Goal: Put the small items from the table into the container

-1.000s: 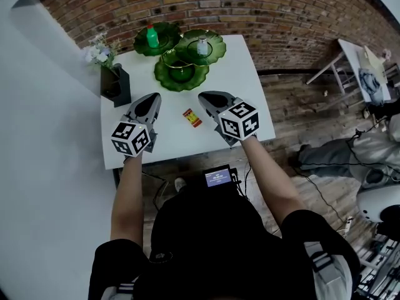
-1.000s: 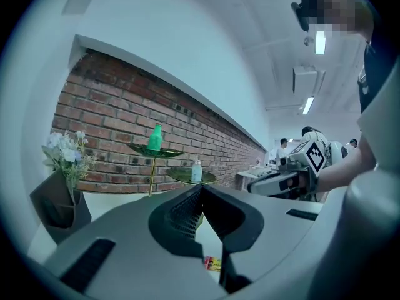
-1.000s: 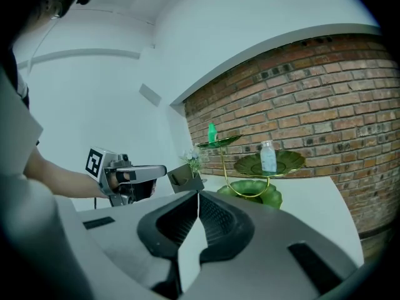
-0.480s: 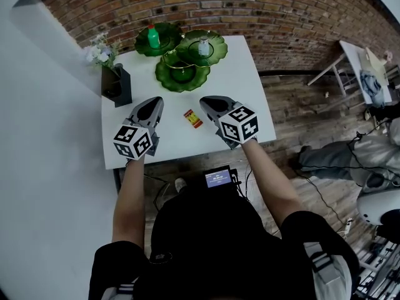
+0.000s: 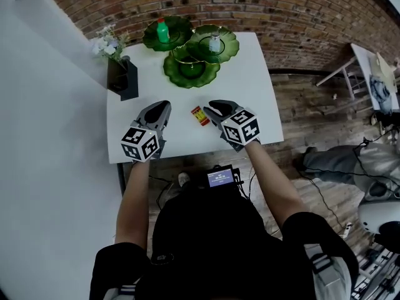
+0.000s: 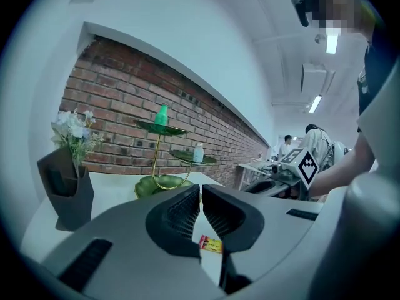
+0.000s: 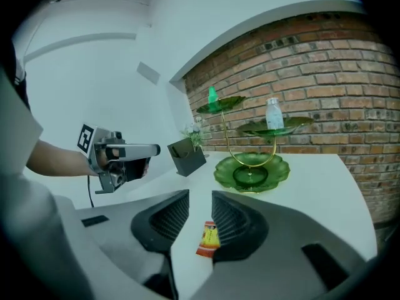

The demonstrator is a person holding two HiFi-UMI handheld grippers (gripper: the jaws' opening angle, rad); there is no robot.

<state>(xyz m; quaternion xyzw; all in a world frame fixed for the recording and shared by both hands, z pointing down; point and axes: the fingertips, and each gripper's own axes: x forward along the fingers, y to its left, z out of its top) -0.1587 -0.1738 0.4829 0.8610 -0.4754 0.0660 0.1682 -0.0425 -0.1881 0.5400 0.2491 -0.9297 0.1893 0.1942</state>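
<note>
A small red and yellow packet (image 5: 200,115) lies flat on the white table (image 5: 250,92), between my two grippers. My right gripper (image 5: 214,109) hovers just right of it. Its jaws are opening, and the packet (image 7: 209,239) shows on the table through the gap, untouched by the pads. My left gripper (image 5: 162,107) is shut and empty, left of the packet (image 6: 211,244). A green tiered dish stand (image 5: 192,68) stands at the far edge. One upper dish carries a green bottle (image 5: 162,29), the other a small clear bottle (image 5: 215,42).
A black vase with flowers (image 5: 122,77) stands at the table's far left, near the white wall. A brick wall runs behind the table. The near table edge lies just under both grippers. A small screen (image 5: 219,178) hangs below it.
Both grippers have sunk toward the table, and the right one now sits closer to the packet. The packet and the stand have not moved.
</note>
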